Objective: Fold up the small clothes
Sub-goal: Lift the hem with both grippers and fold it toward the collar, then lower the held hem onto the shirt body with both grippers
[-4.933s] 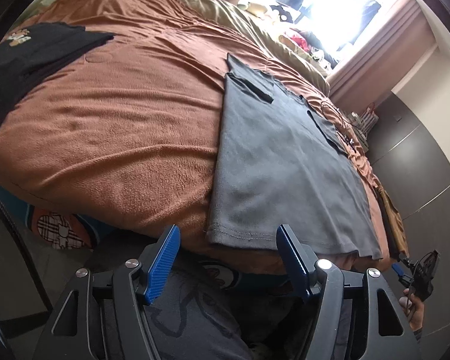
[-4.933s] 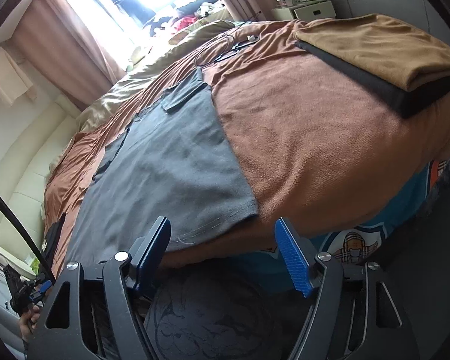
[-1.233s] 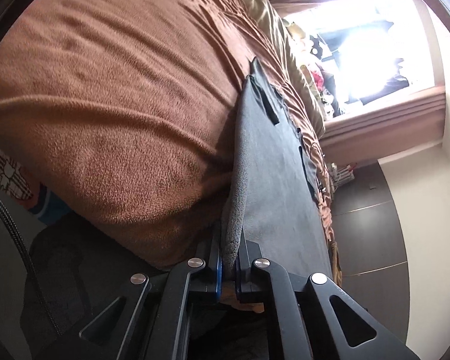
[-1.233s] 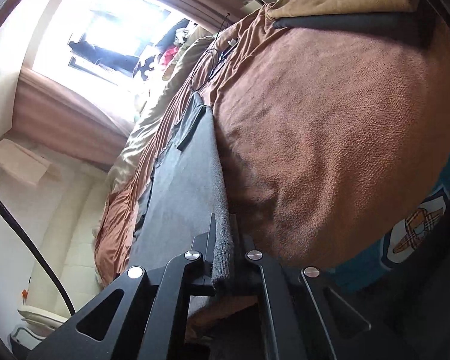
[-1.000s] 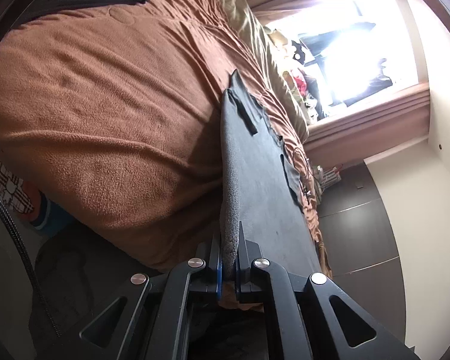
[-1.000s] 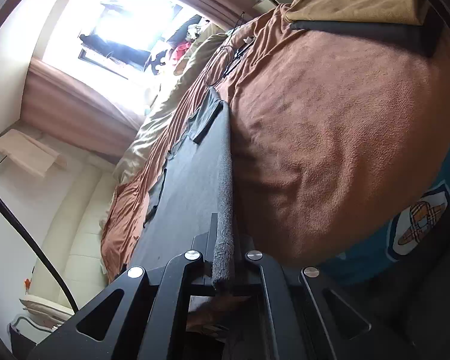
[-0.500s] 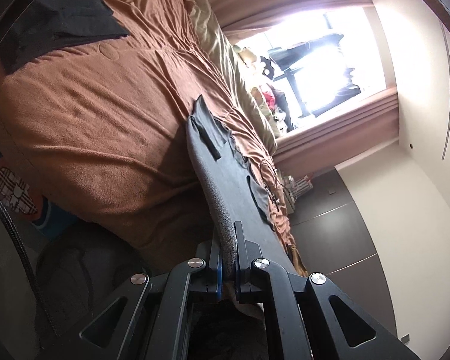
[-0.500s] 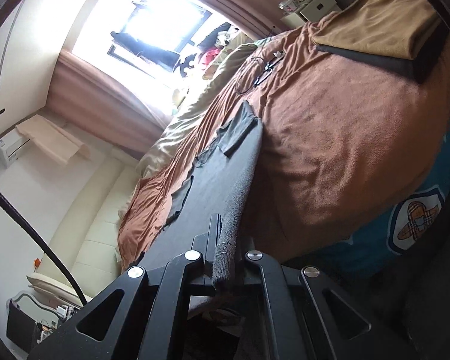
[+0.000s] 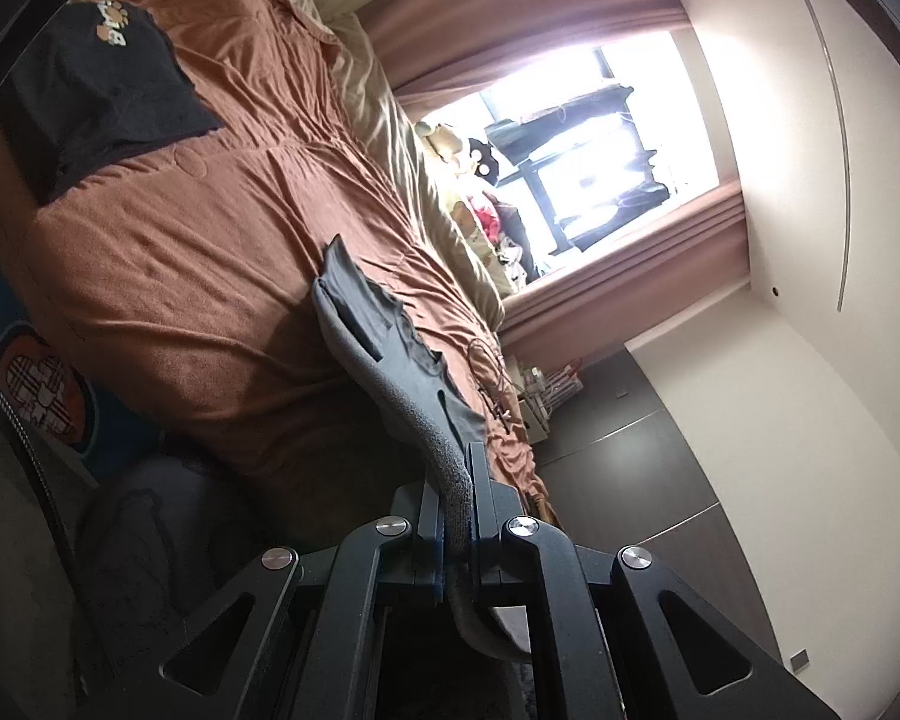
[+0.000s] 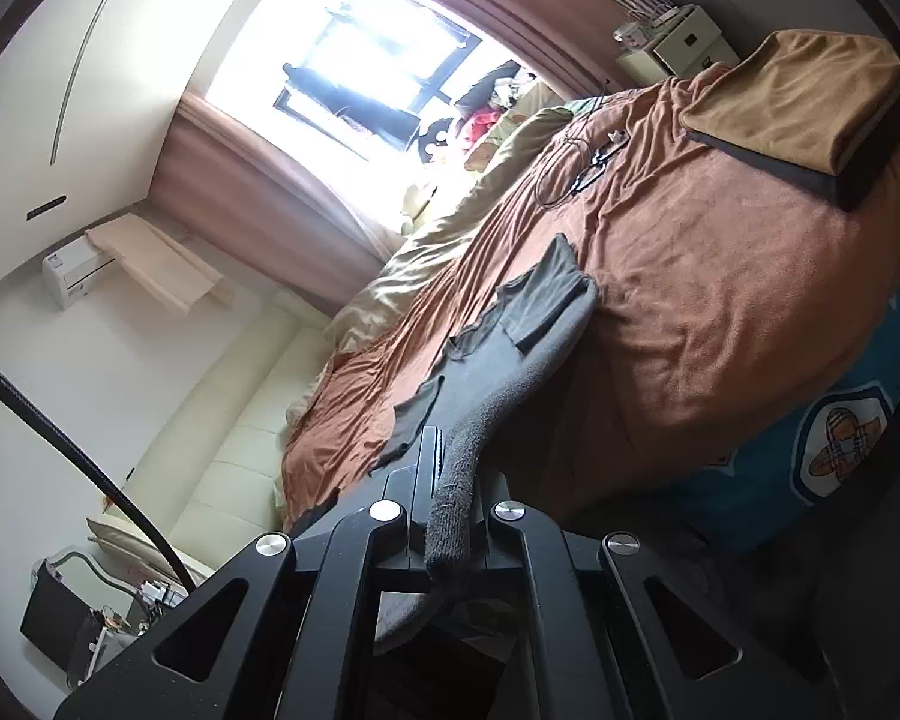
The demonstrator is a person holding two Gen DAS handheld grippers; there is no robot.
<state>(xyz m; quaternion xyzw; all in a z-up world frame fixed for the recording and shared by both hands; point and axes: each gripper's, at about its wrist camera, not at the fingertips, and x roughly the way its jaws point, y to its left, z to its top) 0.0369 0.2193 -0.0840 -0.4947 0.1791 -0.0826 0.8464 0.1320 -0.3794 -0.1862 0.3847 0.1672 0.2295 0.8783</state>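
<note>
On the brown blanket (image 9: 168, 276) of the bed: grey T-shirt (image 9: 390, 354), far end with folded-in sleeves resting on the cover, near hem lifted clear off the mattress edge. Left gripper (image 9: 457, 516) clamped tight on one hem corner, cloth pinched between blue pads (image 9: 438, 546). Right gripper (image 10: 453, 510) likewise closed on the other hem corner, fabric edge (image 10: 450, 516) hanging past the jaws. Black printed shirt (image 9: 102, 96) well apart on the left side; tan-and-black folded stack (image 10: 804, 102) well apart on the right. Bright window (image 10: 354, 54) beyond.
</note>
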